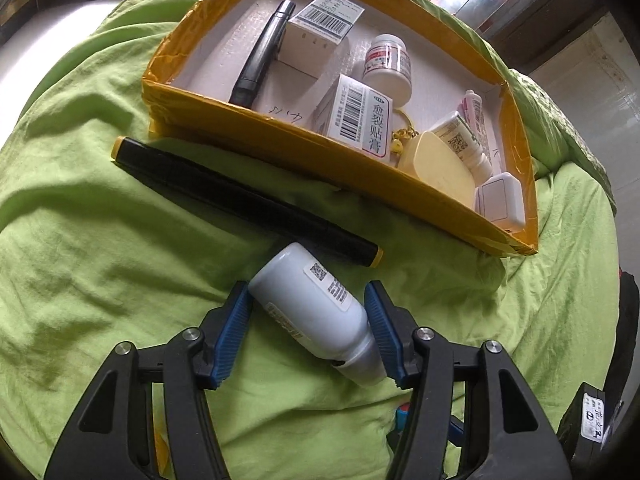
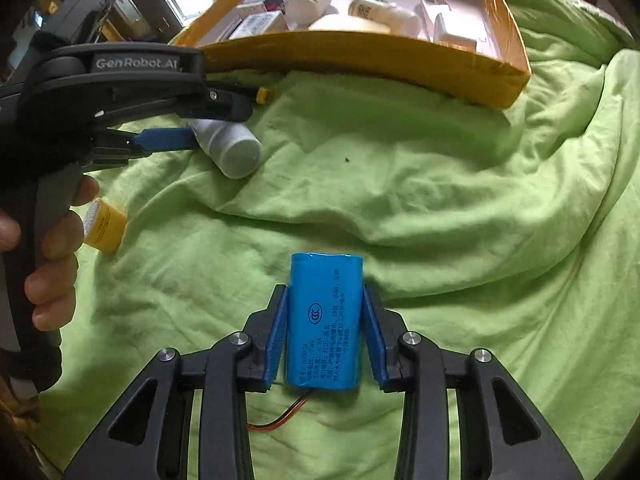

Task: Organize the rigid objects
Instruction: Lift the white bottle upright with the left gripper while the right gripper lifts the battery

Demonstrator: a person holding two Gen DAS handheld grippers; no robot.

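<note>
Between the blue pads of the left gripper [image 1: 308, 332], low in the left wrist view, a white bottle [image 1: 320, 312] lies tilted on the green bedsheet [image 1: 100, 260], its cap toward the lower right; the right pad touches its cap end and the left pad sits against its side, so the jaws are closed around it. Just above the bottle, a long black marker with yellow ends [image 1: 244, 196] lies diagonally across the sheet, and beyond it, in the upper half of the frame, sits the yellow-taped cardboard box [image 1: 240, 120]. Inside the box are a black pen [image 1: 262, 52], two barcoded cartons, a small white jar [image 1: 388, 66], a cream oval case [image 1: 438, 168] and a white square adapter [image 1: 500, 200]. In the right wrist view, the right gripper [image 2: 325, 320] holds a blue battery pack [image 2: 325, 320] upright between its pads at lower centre, with thin red and black wires [image 2: 280, 416] trailing below it onto the sheet. At the left edge of that frame the person's hand [image 2: 52, 248] grips the left gripper's handle, a small yellow cylinder [image 2: 105, 226] lies beside it, and the box spans the top.
</note>
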